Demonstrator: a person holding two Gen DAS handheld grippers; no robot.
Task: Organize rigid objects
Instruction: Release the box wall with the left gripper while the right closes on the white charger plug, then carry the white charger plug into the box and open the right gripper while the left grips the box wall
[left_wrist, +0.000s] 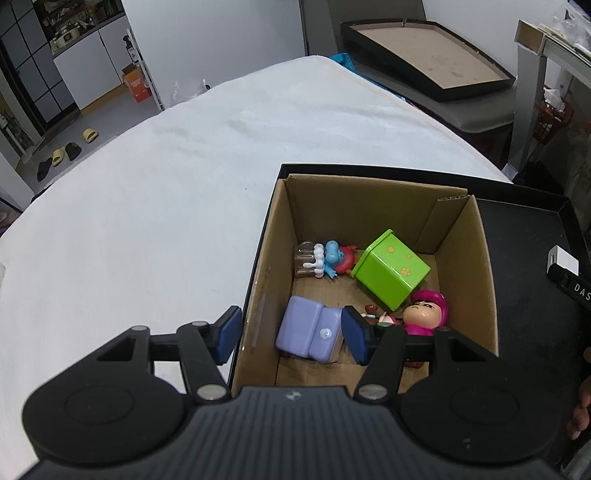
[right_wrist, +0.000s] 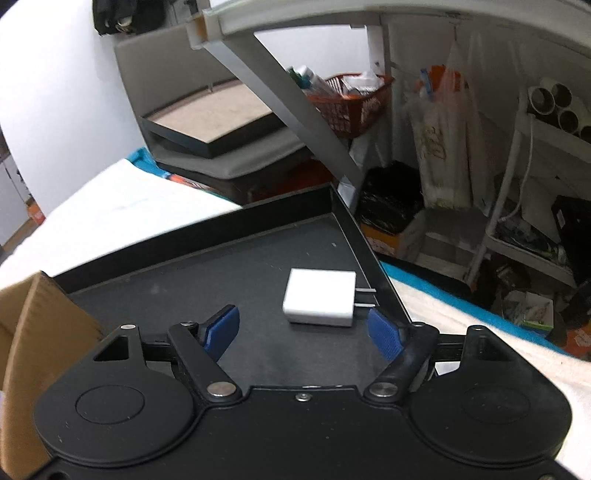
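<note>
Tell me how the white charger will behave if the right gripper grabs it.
The charger looks rigid and boxy, so it probably won't roll. Its glossy shell may slip on the pads. Lying flat on the tray, it seems unlikely to tip.

pink figure (left_wrist: 424, 314) (half behind tongs)

Both views were evenly and fairly brightly lit, seemingly from overhead, though no lamp showed. In the left wrist view the white surface (left_wrist: 147, 192) was close to washed out, with little texture left in it. Inside the cardboard box (left_wrist: 369, 210) shadows were soft and short. The green box (left_wrist: 389, 267) stayed sharp, with well-saturated colour. In the right wrist view the white charger (right_wrist: 319, 297) looked slightly smeared, and the upper left wall was blown out to plain white. The black tray (right_wrist: 221, 258) carried a dull, diffuse sheen. Fisheye distortion bent straight edges strongly toward the borders of both frames.
</note>
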